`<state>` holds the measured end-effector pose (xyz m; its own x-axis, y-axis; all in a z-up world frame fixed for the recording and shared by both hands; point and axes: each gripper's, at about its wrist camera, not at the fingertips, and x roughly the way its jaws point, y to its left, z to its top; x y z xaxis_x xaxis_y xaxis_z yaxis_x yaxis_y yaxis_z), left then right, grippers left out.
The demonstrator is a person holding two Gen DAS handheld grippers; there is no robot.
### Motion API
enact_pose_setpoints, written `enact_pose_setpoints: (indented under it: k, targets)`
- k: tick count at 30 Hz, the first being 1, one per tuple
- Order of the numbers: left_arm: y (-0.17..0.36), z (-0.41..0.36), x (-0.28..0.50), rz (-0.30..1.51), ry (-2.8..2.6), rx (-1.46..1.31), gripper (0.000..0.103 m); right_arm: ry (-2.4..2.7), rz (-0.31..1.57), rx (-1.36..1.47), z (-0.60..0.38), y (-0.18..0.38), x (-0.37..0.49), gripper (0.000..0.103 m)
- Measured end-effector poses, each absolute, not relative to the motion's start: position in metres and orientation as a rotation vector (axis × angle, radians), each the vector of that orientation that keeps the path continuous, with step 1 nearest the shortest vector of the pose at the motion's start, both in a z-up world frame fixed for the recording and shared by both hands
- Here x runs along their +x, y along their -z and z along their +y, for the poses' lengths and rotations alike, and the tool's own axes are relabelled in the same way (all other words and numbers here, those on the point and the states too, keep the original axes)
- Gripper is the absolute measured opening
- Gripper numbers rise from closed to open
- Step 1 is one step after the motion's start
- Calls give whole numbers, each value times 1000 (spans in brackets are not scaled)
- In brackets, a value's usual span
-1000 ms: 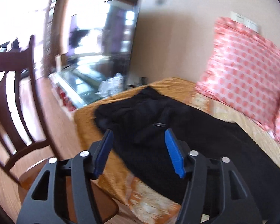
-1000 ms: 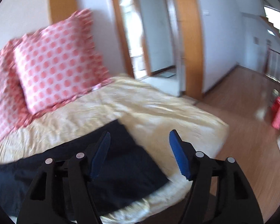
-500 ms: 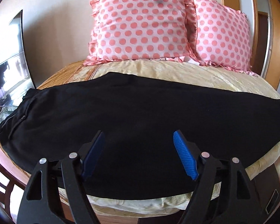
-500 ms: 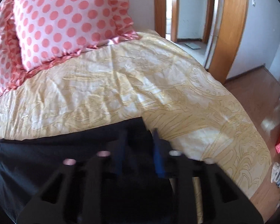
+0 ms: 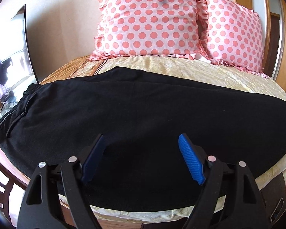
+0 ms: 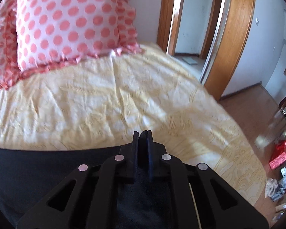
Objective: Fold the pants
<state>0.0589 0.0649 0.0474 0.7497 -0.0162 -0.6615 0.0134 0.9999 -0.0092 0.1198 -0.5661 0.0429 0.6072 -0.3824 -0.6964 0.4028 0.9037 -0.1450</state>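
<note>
Right wrist view: the right tongs [image 6: 142, 136] have gone from wide apart a second ago to nearly closed, pads pinching a fold of the black pants [image 6: 38, 164] at the hem end, which rests on the yellow bedspread [image 6: 104, 99]. Half a second ago the jaws were already narrowed over that corner, frame blurred. So the leg-end grasp looks made.

Left wrist view: the left tongs [image 5: 141, 156] stand wide, nothing between the blue pads, hovering over the middle of the pants [image 5: 135, 103]. A second ago this camera looked at the waist end, a chair and a TV; now it faces the two polka-dot pillows [image 5: 150, 19], with the garment stretched full length across the bed [image 5: 181, 64], waistband at the left edge near the TV [image 5: 11, 57].

Judgement: one end gripped, left side not yet gripping; the fold can start once the left picks its spot.

Writing: no brand, label or text readable on pants, pillows or tongs.
</note>
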Motion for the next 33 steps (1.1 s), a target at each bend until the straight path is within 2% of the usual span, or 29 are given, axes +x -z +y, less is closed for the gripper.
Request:
enact_pose_setpoints:
  k: [1,3,4,8,13,17,22,24,32,33]
  targets:
    - [-47,66,59,724,17,-7,79,476,804,9,-565,-44,120,17]
    - [-45,70,58,724,19,-14,80,532,808,-28,-562,-48,120,48]
    - [-45,71,58,719,21,-17,80,557,798,-53,-559,-52,119,50]
    - [-44,76,54,689,29,-50,85,463,701,-95,-523,-80,111,50]
    - [-44,81,51,667,43,-92,86,-83,663,-146,-396,-101,127,50]
    - [-43,80,46,653,43,-82,87,-474,691,-196,-271,-95,156,49]
    - [-43,82,42,636,48,-90,88,-745,763,-319,-128,-66,198,43]
    - [-43,84,41,627,51,-96,88,-787,796,-367,-95,-53,210,37]
    - [-39,90,43,610,85,-119,91,-816,891,-458,-49,-19,228,36]
    - [-38,90,43,607,88,-118,92,-815,903,-468,-50,-16,230,31]
